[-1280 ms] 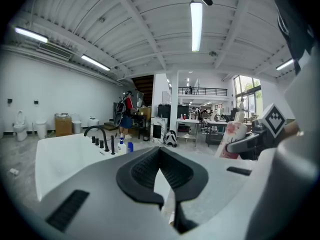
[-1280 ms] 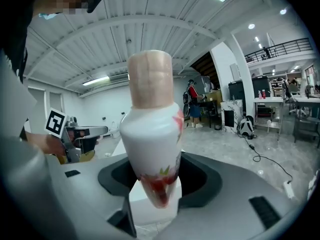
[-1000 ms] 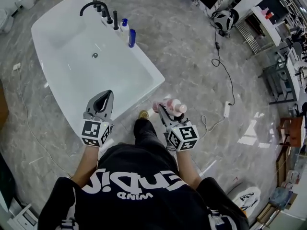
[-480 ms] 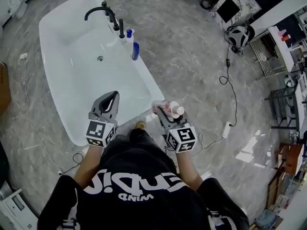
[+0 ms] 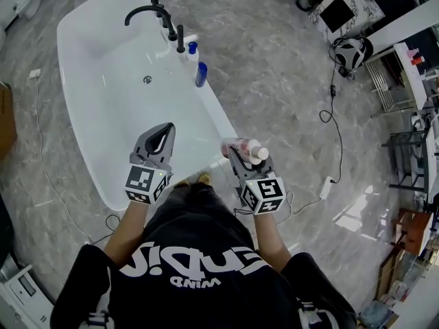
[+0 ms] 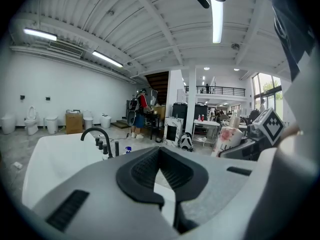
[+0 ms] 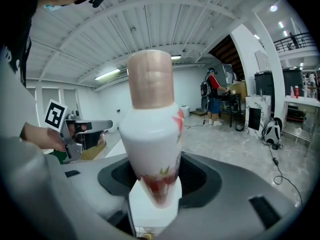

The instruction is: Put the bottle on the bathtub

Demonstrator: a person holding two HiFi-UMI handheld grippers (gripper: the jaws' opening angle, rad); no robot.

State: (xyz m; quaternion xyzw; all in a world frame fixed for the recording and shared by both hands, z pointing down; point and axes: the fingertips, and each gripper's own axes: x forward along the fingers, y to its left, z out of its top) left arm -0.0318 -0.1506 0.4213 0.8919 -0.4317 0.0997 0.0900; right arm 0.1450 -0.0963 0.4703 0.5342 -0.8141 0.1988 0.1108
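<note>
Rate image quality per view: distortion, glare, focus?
Head view: heavy fisheye, even light, faint sheen in the bathtub, sharp. Left gripper view: black circular vignette, ceiling light strip blown out, near foreground soft. Right gripper view: same vignette, bottle fills the centre, bulged by the lens, slightly soft.

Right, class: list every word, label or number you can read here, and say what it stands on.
"WIND": small white print on the person's black shirt, upside down in the head view.
Large white lettering beside it: too stylised to read.
Bottle: flower print only, no words.
Marker cubes: square patterns, no words.
</note>
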